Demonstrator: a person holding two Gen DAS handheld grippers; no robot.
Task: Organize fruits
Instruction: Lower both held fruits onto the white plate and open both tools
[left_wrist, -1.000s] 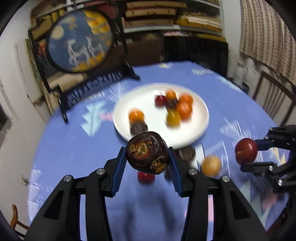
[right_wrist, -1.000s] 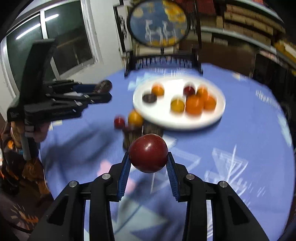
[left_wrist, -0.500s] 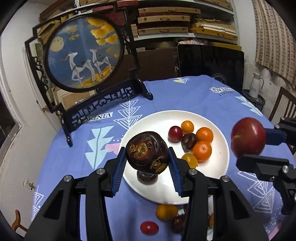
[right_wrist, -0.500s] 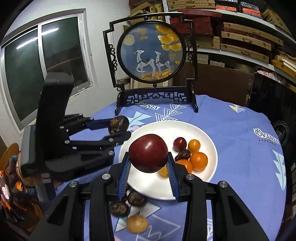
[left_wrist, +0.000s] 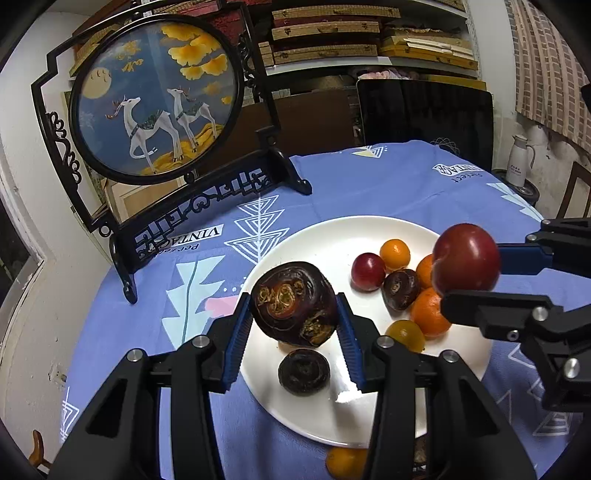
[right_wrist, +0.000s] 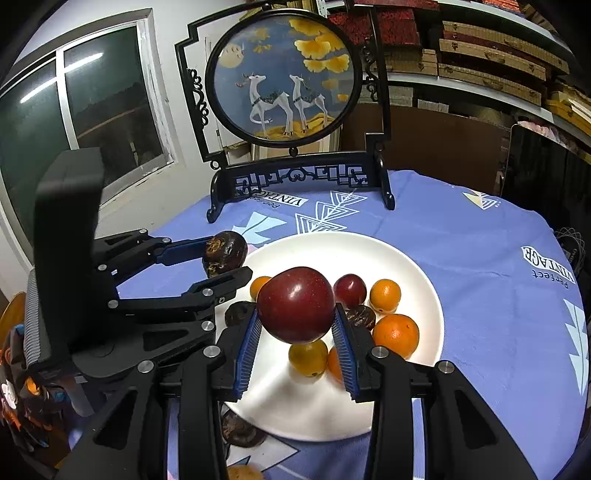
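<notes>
The place looks like a room in a home, used partly for dining and partly for storage. A round table carries a blue tablecloth (left_wrist: 369, 184) with white geometric prints, and on it stand a white plate (left_wrist: 332, 236) of fruit and a decorative round screen (right_wrist: 280, 74) with two deer in a carved black frame. Behind, wall shelves (left_wrist: 369, 33) hold flat stacked boxes. A white thermos jug (left_wrist: 519, 158) stands on a small side stand, and a patterned curtain (left_wrist: 546, 66) hangs above it. A window (right_wrist: 85, 103) with dark glass is on the left wall.
</notes>
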